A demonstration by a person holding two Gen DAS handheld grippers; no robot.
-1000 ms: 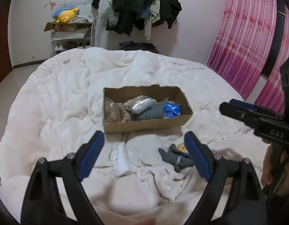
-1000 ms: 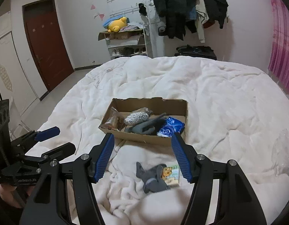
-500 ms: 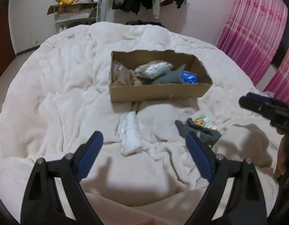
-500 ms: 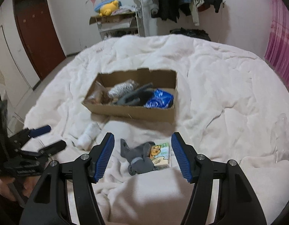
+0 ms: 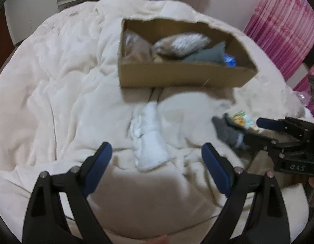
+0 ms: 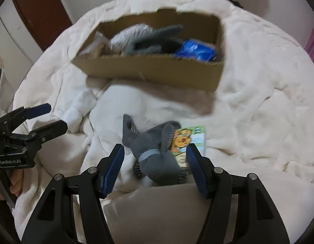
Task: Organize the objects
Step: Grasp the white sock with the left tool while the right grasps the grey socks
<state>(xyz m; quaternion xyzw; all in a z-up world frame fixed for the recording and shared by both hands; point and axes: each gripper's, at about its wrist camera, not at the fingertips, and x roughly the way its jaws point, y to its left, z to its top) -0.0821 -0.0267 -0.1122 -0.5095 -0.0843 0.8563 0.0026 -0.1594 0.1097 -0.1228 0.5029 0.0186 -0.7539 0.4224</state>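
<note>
White rumpled duvet [image 5: 61,85] fills the left wrist view, pink curtain [image 5: 283,32] at far right. Cardboard box [image 5: 177,77] sits ahead on the bedding, holding a silvery bag [image 5: 183,42], a grey sock [image 5: 208,56] and a sliver of blue packet [image 5: 230,61]. Left gripper [image 5: 157,156] hangs over a white sock [image 5: 148,140], jaws wide apart, nothing between them. Right gripper [image 5: 256,128] enters from the right edge beside grey socks [image 5: 228,132] and a cartoon packet [image 5: 242,120], both partly hidden here.

Right wrist view: same duvet [image 6: 258,105], brown door [image 6: 43,10] at upper left, not seen in the other view. Right gripper [image 6: 155,162] spread open, straddling the grey socks [image 6: 157,152], pads not pressing them. Cartoon packet [image 6: 189,140] lies under the socks' right side, clearer here. Blue packet [image 6: 195,49] in the box [image 6: 153,71] shows in full. White sock [image 6: 75,113] sits left, mostly hidden; left gripper [image 6: 53,118] just beside it, jaws parted.
</note>
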